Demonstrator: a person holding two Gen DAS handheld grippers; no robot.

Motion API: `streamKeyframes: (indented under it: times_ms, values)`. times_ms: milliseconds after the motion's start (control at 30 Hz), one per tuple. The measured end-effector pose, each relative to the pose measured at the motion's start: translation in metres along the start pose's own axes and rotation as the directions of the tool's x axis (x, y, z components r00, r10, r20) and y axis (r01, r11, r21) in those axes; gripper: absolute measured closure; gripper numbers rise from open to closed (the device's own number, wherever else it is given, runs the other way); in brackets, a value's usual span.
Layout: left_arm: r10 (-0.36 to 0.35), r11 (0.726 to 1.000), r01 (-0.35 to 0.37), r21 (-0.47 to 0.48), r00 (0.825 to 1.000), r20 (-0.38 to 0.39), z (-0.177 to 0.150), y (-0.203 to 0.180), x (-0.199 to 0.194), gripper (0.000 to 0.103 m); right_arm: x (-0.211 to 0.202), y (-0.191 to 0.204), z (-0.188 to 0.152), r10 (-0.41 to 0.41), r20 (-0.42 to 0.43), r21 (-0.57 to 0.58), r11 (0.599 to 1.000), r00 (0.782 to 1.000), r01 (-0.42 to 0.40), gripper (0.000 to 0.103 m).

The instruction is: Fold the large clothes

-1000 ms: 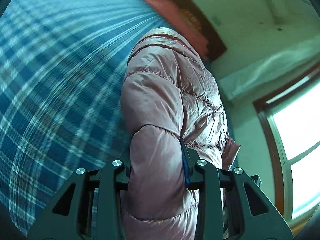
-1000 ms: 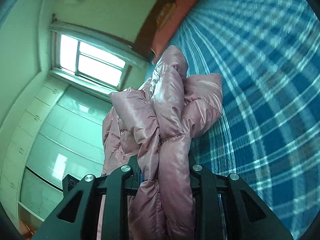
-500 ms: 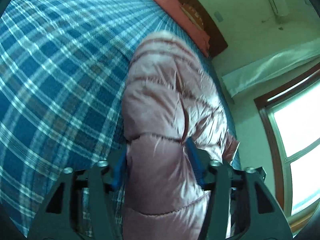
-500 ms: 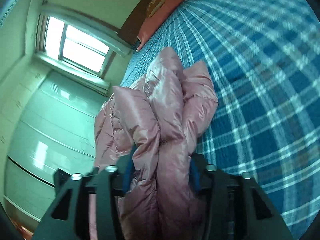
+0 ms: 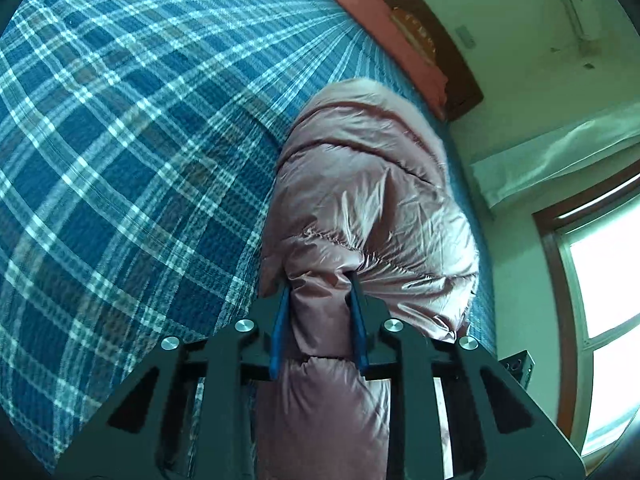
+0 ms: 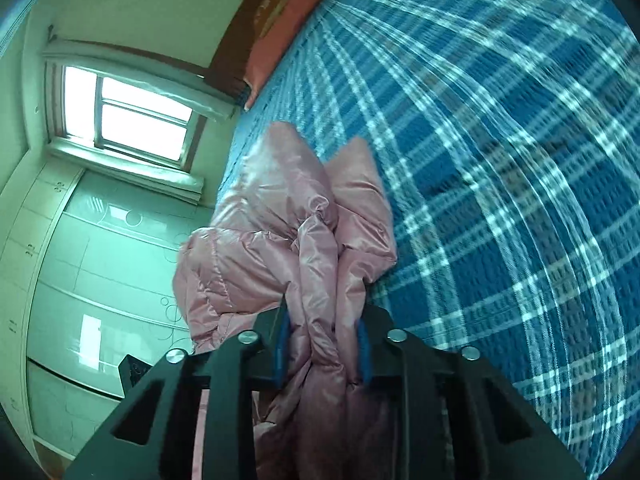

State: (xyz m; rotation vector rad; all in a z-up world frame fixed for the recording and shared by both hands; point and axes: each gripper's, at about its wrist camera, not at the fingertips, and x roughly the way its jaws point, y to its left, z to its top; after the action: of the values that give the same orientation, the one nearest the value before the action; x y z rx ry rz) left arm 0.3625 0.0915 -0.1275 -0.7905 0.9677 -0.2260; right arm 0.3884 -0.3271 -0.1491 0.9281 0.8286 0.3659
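A pink puffer jacket (image 5: 368,208) hangs bunched over a bed with a blue plaid cover (image 5: 132,152). My left gripper (image 5: 319,284) is shut on a thick quilted fold of the jacket, which bulges out past the blue finger pads (image 5: 280,328). In the right wrist view my right gripper (image 6: 322,308) is shut on another bunched part of the same jacket (image 6: 296,224), with fabric folds rising ahead of the fingers. The jacket's lower part is hidden behind both grippers.
A red pillow (image 5: 384,32) lies against a dark wooden headboard (image 5: 440,48) at the far end of the bed. A window (image 6: 132,116) and a pale wardrobe (image 6: 80,264) stand beside the bed. The plaid bed cover (image 6: 500,160) spreads wide to the right.
Both grippers have swung with the jacket toward the bed, which now fills more of each view. The jacket has sagged lower and folded more. Both grips stay shut.
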Motion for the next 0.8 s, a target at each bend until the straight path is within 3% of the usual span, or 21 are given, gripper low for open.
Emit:
streamKeyframes:
  times_ms: [167,267,333,400,533,700,767,800]
  values:
    - [0.009,0.999,-0.008,0.036,1.0,-0.017,0.001,0.0,-0.001,0.076,-0.006,-0.003,-0.004,0.012,-0.007,0.002,1.0,1.0,-0.012,0.076]
    - [0.014,0.999,-0.014,0.035,1.0,0.01,-0.005,-0.001,-0.017,0.067,-0.017,-0.003,-0.006,-0.005,0.002,-0.018,1.0,1.0,0.005,0.061]
    - [0.01,1.0,-0.01,0.024,1.0,0.024,-0.013,0.0,-0.029,0.048,-0.03,-0.001,-0.016,-0.012,0.007,-0.031,0.999,1.0,0.012,0.046]
    - [-0.002,1.0,0.002,0.008,0.999,0.036,-0.027,0.003,-0.044,0.04,-0.042,0.001,-0.03,0.006,-0.001,-0.034,0.999,1.0,-0.006,0.04]
    - [-0.048,0.998,0.049,-0.033,0.998,0.032,-0.061,0.01,-0.07,0.033,-0.065,0.004,-0.063,0.057,-0.02,-0.028,0.998,0.998,-0.058,0.036]
    - [-0.096,0.992,0.097,-0.076,0.995,0.013,-0.106,0.015,-0.086,0.029,-0.084,0.005,-0.101,0.062,-0.031,-0.044,0.997,0.998,-0.063,0.031]
    - [-0.104,0.992,0.104,-0.072,0.995,0.007,-0.113,0.013,-0.085,0.03,-0.085,0.001,-0.109,0.054,-0.036,-0.037,0.998,0.998,-0.055,0.031]
    - [-0.097,0.993,0.097,-0.066,0.995,0.004,-0.117,0.012,-0.083,0.035,-0.084,-0.002,-0.112,0.061,-0.046,-0.025,0.998,0.997,-0.062,0.031]
